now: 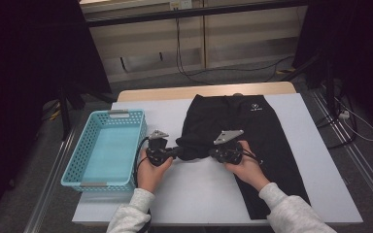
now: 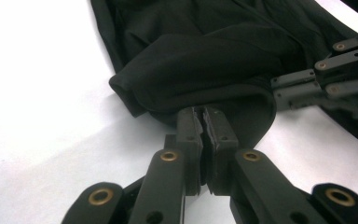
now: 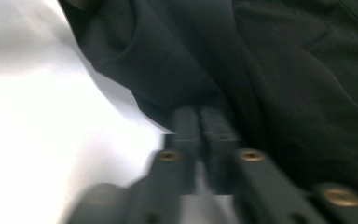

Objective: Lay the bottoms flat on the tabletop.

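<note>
The right gripper view is smeared by blur — the right gripper (image 3: 199, 122) shows as soft dark bars, and just where its tips meet the black garment (image 3: 270, 84) cannot be made out. In the left gripper view the cloth's hem runs in between the closed tips of the left gripper (image 2: 202, 122), so the pinched edge is hidden. From the high view the near leg of the garment is partly covered by the person's right hand (image 1: 246, 167), and the small white logo (image 1: 255, 108) is too tiny to read. Both sleeves (image 1: 291, 213) are cut off by the bottom edge — the blue basket (image 1: 73, 167) hides the table beneath it.
</note>
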The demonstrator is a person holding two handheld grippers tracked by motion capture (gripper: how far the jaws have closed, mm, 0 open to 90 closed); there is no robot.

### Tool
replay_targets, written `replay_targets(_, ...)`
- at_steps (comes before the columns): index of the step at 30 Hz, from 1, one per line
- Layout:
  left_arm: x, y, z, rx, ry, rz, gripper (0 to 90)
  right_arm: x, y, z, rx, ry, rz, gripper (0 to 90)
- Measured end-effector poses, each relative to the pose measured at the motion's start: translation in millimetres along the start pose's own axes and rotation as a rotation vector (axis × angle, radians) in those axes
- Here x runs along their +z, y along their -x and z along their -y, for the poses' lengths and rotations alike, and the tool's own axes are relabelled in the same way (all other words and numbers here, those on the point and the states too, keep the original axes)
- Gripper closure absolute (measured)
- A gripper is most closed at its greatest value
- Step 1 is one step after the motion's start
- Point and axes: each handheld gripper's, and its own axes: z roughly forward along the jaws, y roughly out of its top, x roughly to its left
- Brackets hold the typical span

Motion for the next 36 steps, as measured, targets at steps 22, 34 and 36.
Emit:
replay_targets(22,-12.0,9.8,-3.6,0.017,-0.02,0.027,73.1,-67.0,-5.4,17.9,0.028,0.063,-0.057,90.0)
replay_targets(34,9.1,30.5,0.3,0.075,-0.085,0.088,50.8,-56.5,-14.9,19.6,-0.005,0.027,-0.073,90.0)
replay_targets(36,12.9,31.6,1.9,0.081,-0.101,0.09,50.5,-56.4,-15.1,19.7,-0.01,0.024,-0.07,90.0)
